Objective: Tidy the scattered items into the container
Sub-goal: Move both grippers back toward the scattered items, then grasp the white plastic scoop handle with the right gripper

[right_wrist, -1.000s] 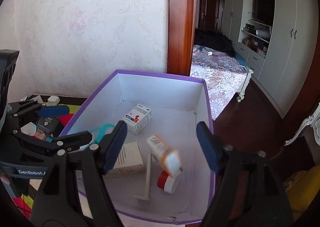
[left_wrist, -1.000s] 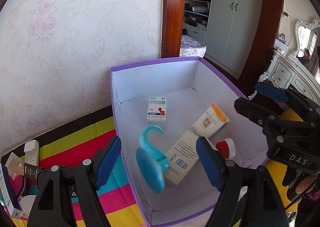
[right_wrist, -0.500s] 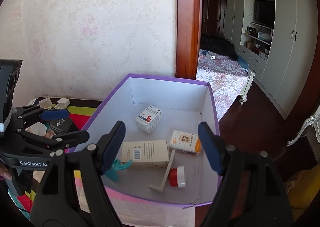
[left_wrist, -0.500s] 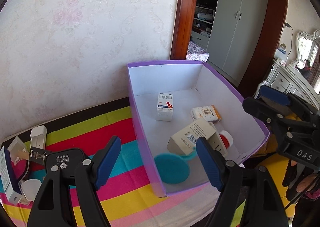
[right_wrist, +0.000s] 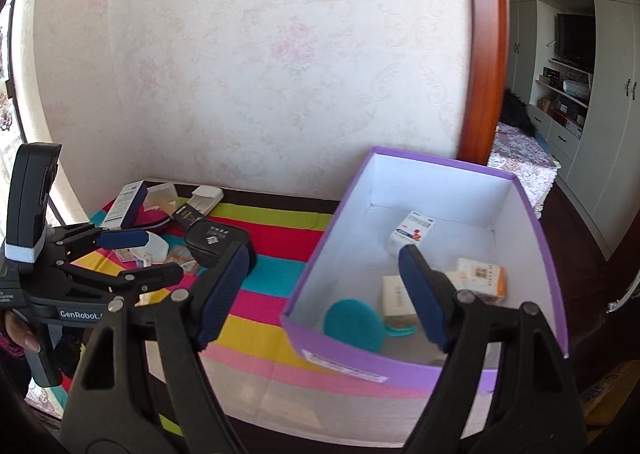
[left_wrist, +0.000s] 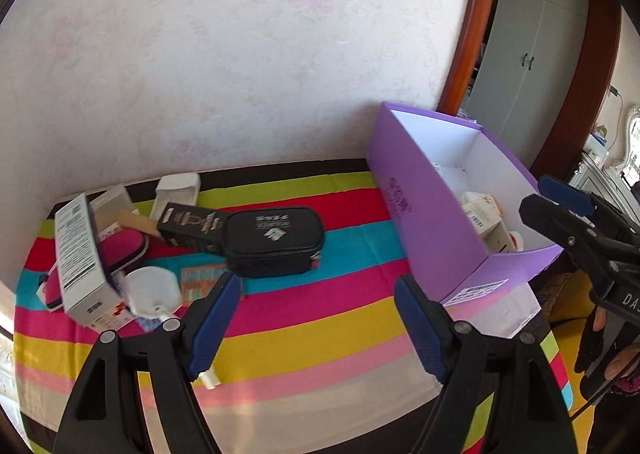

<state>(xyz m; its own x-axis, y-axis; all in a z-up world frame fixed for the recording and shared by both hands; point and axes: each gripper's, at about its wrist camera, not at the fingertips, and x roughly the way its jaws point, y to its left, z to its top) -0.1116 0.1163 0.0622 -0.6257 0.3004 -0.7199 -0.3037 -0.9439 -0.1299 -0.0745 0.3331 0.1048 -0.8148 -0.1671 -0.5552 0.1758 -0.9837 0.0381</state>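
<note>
A: At the striped cloth's [left_wrist: 320,318] left edge, scattered items are lying heaped: a white carton [left_wrist: 80,258], a black pouch [left_wrist: 272,242]. The purple container [left_wrist: 432,222] is sitting at the right edge.

B: Both the left gripper [left_wrist: 318,318] and right gripper [right_wrist: 328,294] are standing spread, pinching nothing. Only the right wrist view is showing the teal disc [right_wrist: 352,324] inside.

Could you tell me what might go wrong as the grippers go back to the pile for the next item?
The items are heaped together: the black pouch overlaps a dark box, so grabbing one may drag the other. The tall white box leans on the pink case and could topple. A small white tube lies near the cloth's front edge and might get knocked off.
</note>
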